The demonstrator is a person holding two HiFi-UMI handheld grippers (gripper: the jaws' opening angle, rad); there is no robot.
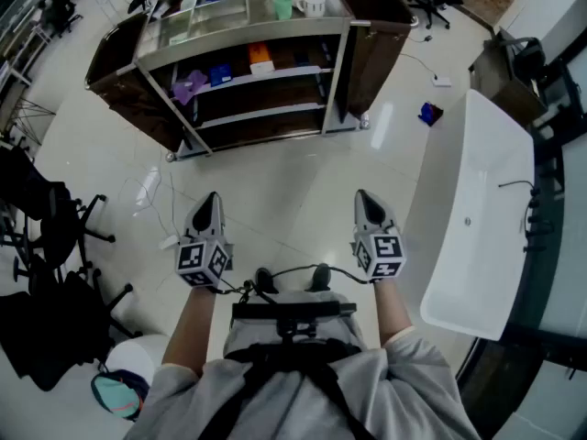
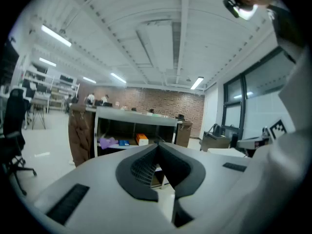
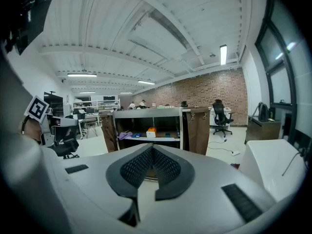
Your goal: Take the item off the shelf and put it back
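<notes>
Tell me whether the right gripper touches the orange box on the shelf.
Apart: the head view shows open floor between the right gripper and the orange box.

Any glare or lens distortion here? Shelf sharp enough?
Head view: fisheye bows the shelf, light glare streaks the floor. Left gripper view: dark round vignette, shelf small, slightly soft. Right gripper view: same vignette, shelf sharper.
</notes>
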